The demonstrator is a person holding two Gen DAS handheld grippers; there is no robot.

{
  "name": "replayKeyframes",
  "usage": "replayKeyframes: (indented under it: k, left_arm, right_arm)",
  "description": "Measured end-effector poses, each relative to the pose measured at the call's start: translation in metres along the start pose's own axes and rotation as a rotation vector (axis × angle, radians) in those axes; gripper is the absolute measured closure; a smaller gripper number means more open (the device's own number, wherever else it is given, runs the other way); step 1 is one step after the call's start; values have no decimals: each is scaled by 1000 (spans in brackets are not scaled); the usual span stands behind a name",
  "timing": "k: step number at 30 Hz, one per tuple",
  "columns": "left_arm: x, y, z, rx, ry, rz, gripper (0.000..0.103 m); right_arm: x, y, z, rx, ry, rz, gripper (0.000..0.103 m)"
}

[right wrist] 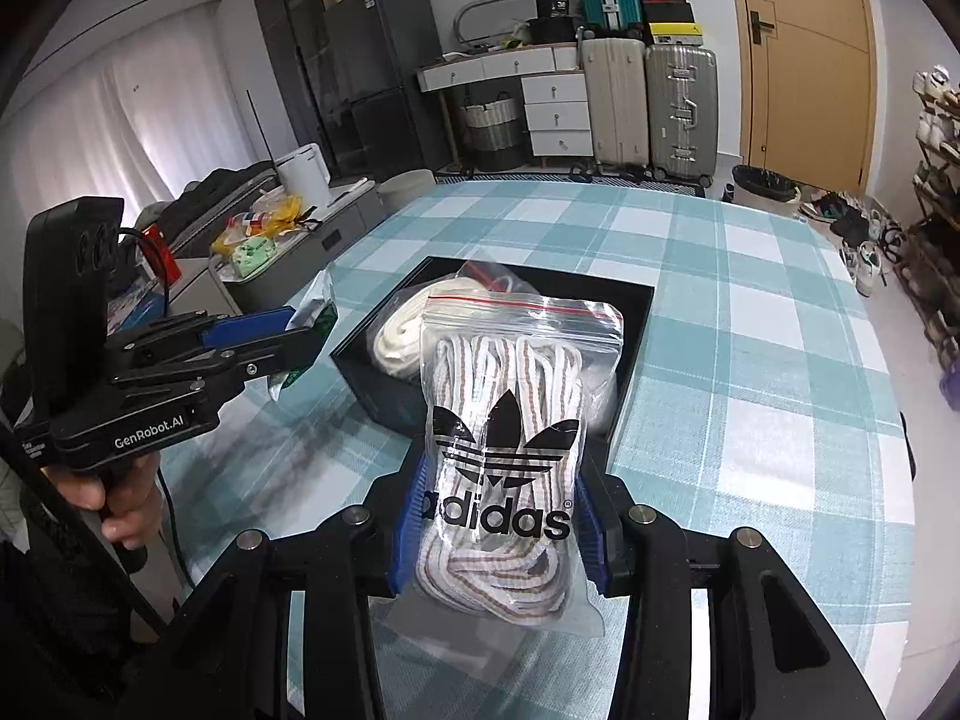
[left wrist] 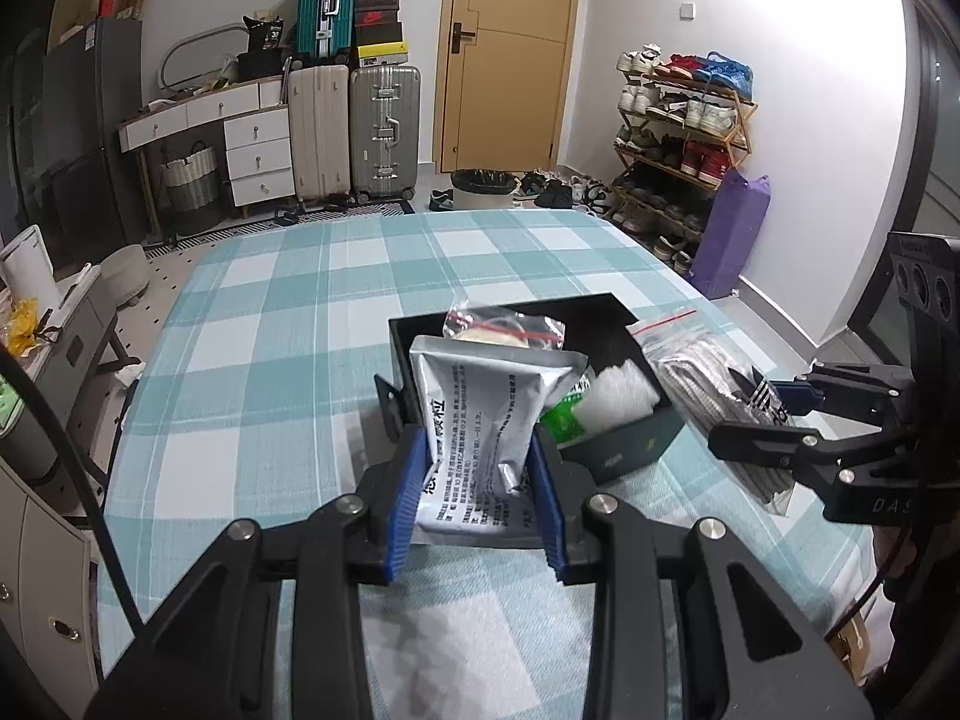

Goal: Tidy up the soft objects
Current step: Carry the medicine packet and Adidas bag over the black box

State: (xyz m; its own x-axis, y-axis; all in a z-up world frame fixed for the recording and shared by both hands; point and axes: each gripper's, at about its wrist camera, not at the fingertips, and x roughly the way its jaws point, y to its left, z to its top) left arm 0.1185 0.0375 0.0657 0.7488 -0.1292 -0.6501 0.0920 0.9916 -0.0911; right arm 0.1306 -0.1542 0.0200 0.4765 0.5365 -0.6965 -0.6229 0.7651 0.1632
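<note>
A black open box (left wrist: 624,459) stands on the checked tablecloth; it also shows in the right wrist view (right wrist: 636,324). It holds a zip bag with cream cloth (left wrist: 498,333), a white soft item (left wrist: 618,396) and a green packet (left wrist: 561,417). My left gripper (left wrist: 480,495) is shut on a silver foil pouch (left wrist: 480,414), held over the box's near left corner. My right gripper (right wrist: 501,525) is shut on a clear Adidas zip bag of striped laces (right wrist: 510,420), held just in front of the box. The right gripper also shows in the left wrist view (left wrist: 774,420).
The table with a teal checked cloth (left wrist: 300,330) extends far beyond the box. Suitcases (left wrist: 354,126), a drawer unit (left wrist: 258,150), a bin (left wrist: 483,186) and a shoe rack (left wrist: 684,132) stand by the far wall. A cluttered side cabinet (right wrist: 270,240) stands to the left.
</note>
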Motion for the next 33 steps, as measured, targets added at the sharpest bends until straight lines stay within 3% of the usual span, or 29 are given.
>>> replayKeyframes:
  k: [18, 33]
  left_arm:
    - [41, -16, 27, 48, 50, 37, 70]
    - [71, -16, 37, 65, 87, 53, 70]
  right_arm:
    - [36, -5, 44, -19, 103, -43, 60]
    - [71, -17, 61, -45, 172, -48, 60]
